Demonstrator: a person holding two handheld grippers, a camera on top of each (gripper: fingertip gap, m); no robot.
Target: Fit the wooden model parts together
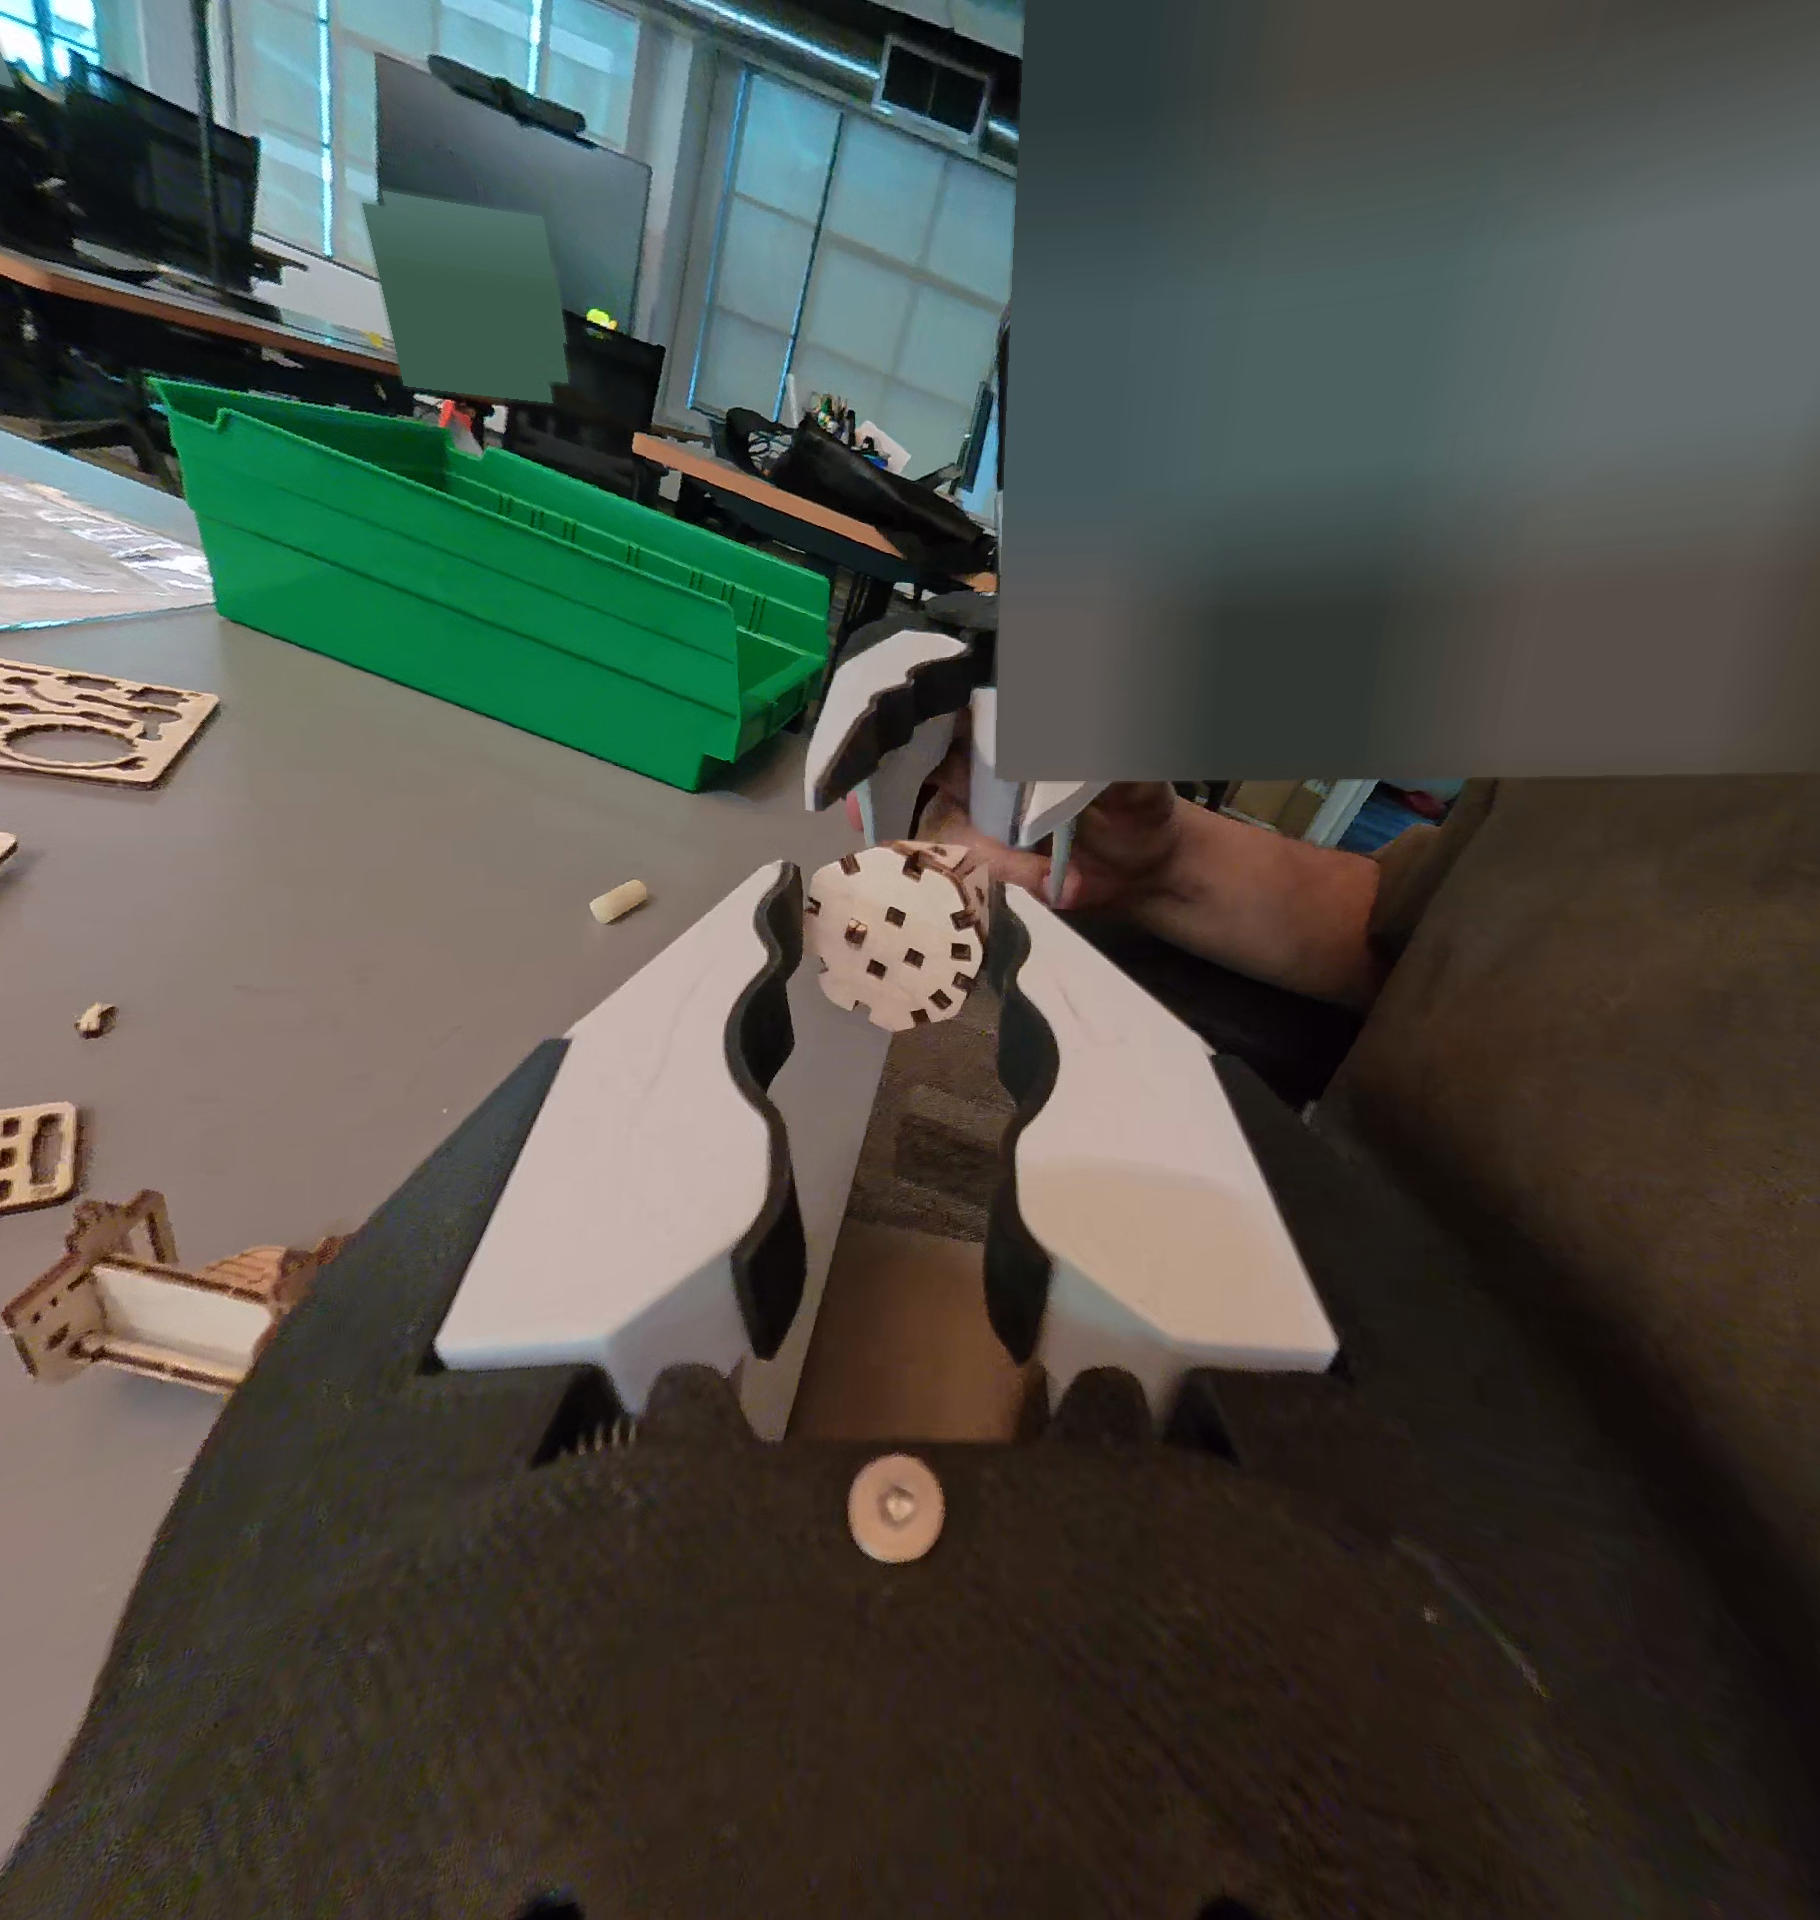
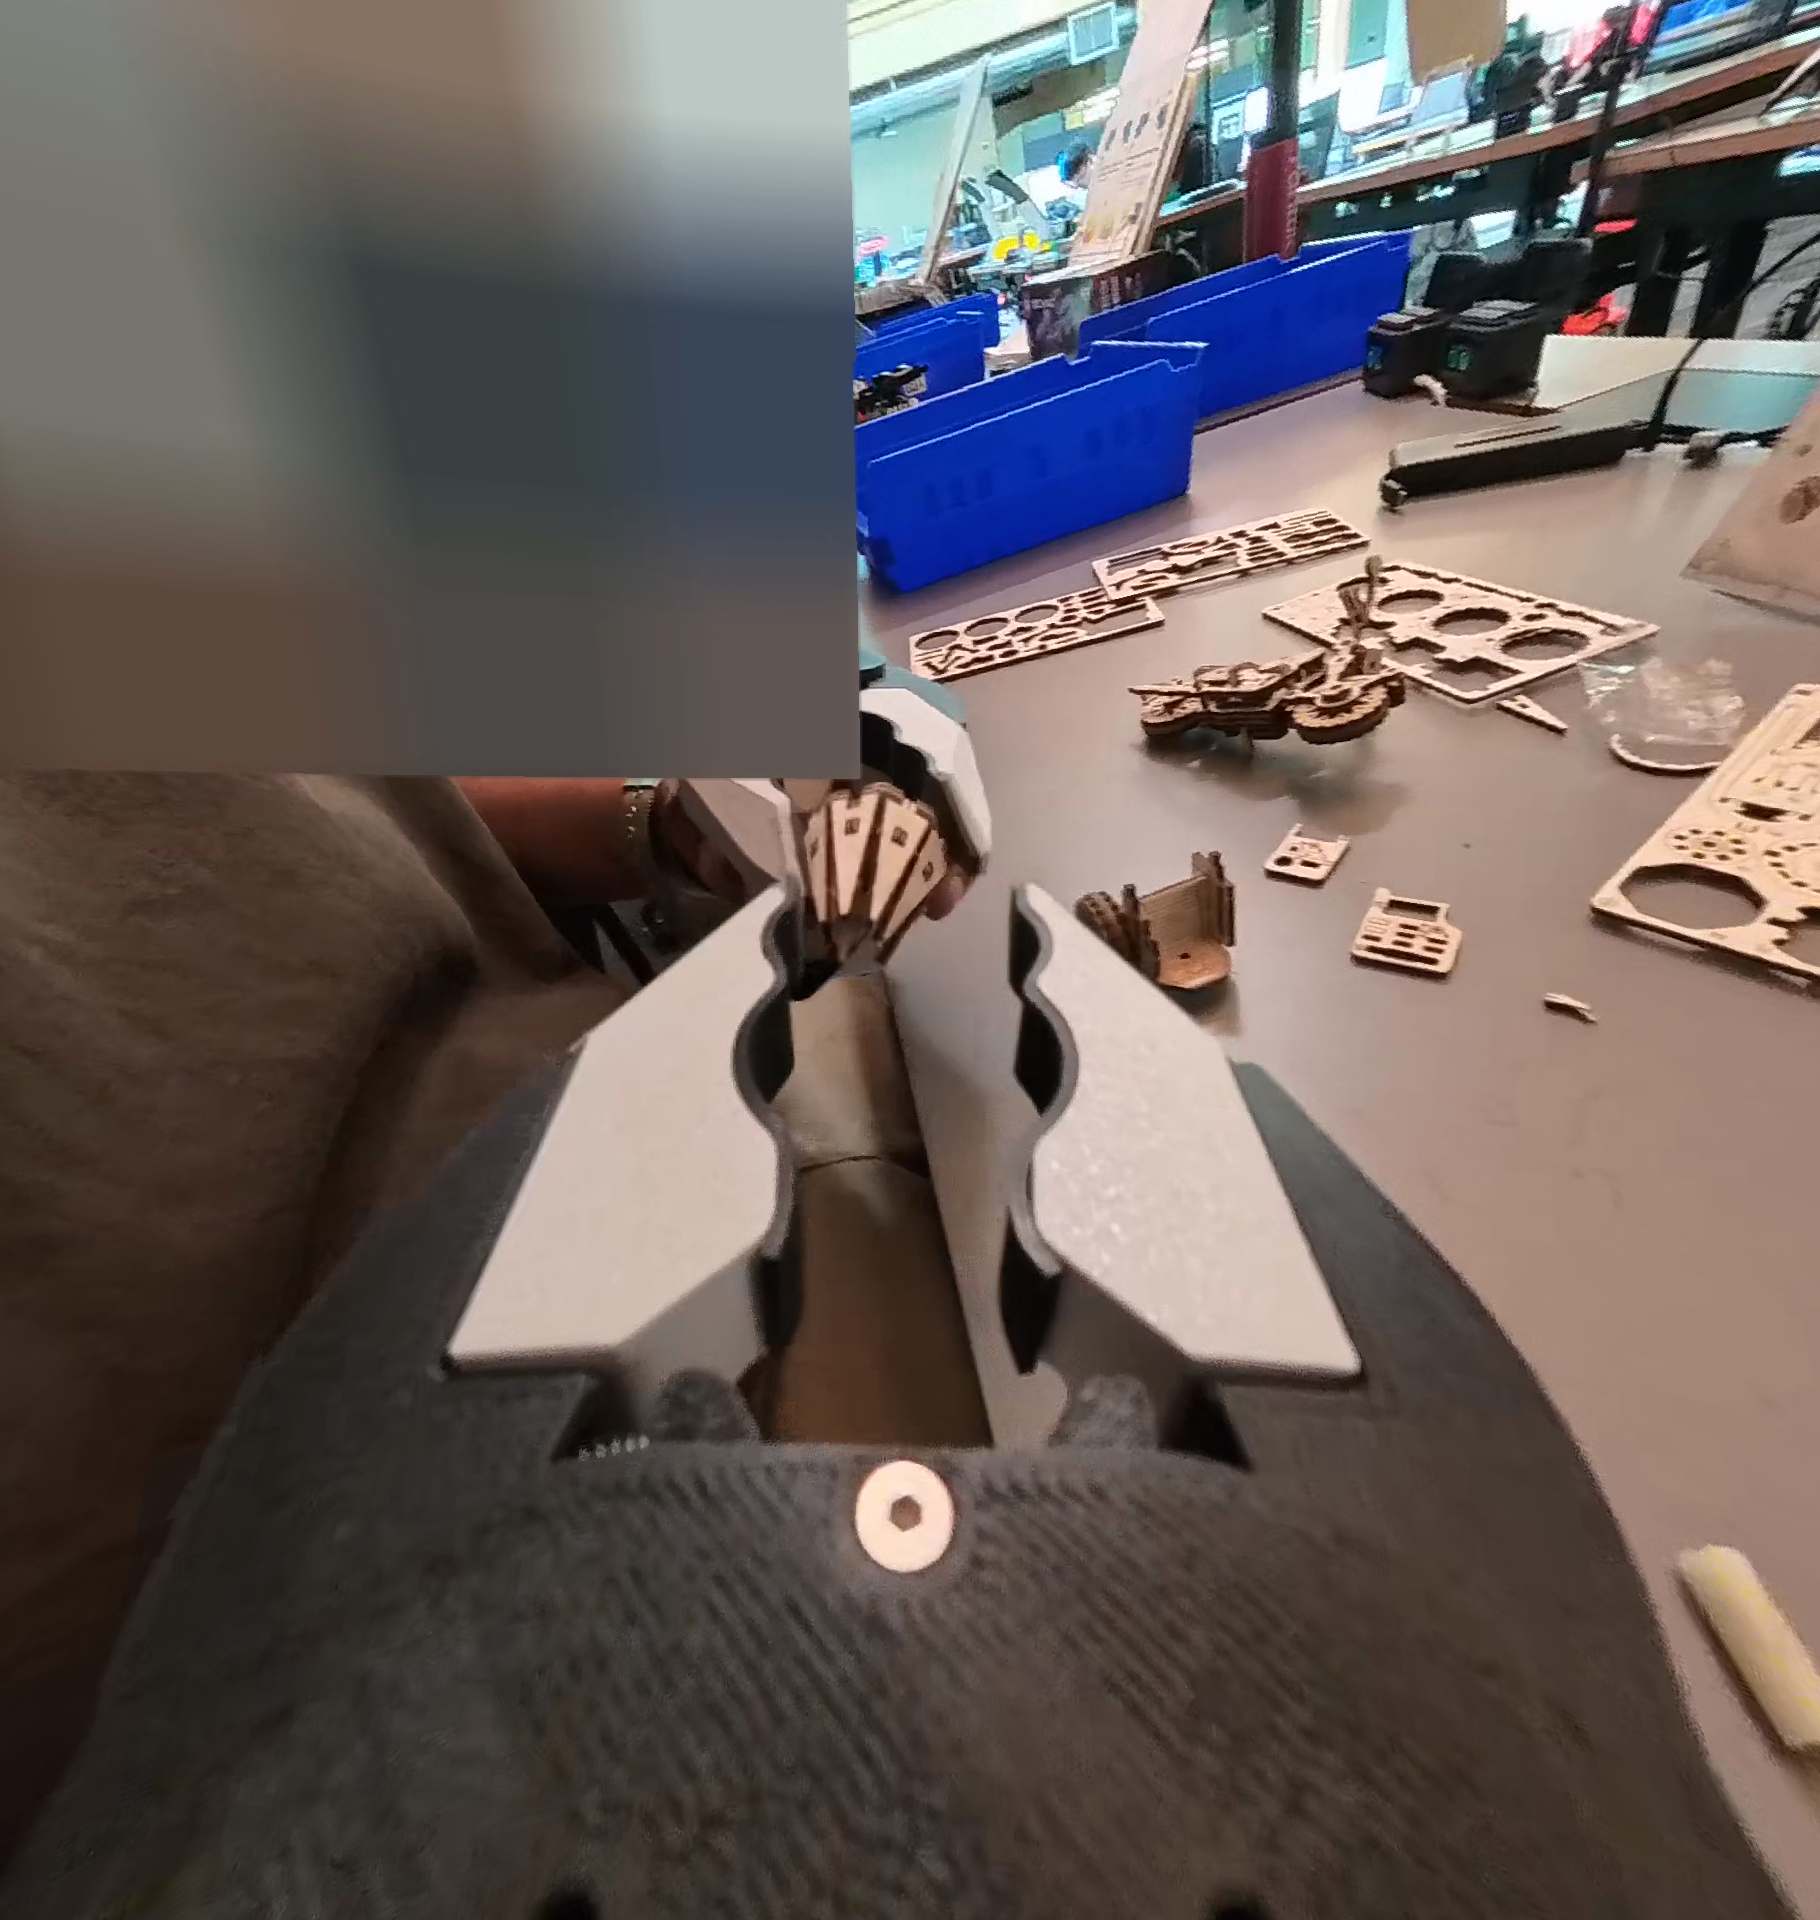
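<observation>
Left gripper (image 1: 895, 914) pinching one slotted wooden drum (image 1: 895, 935), right gripper (image 2: 901, 925) spread beside it, one green bin (image 1: 490, 571), three blue bins (image 2: 1020, 478), one wooden motorcycle (image 2: 1270, 696).

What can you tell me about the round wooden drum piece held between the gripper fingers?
The round pale wooden drum piece is a short laser-cut plywood cylinder. Its flat end disc has small dark square slots and a notched rim; the right wrist view shows its side built from narrow slats with dark burnt edges. It is held in the air near the grey table edge, tilted, pinched between the left gripper fingertips. The right gripper is open beside it; contact is unclear.
</observation>
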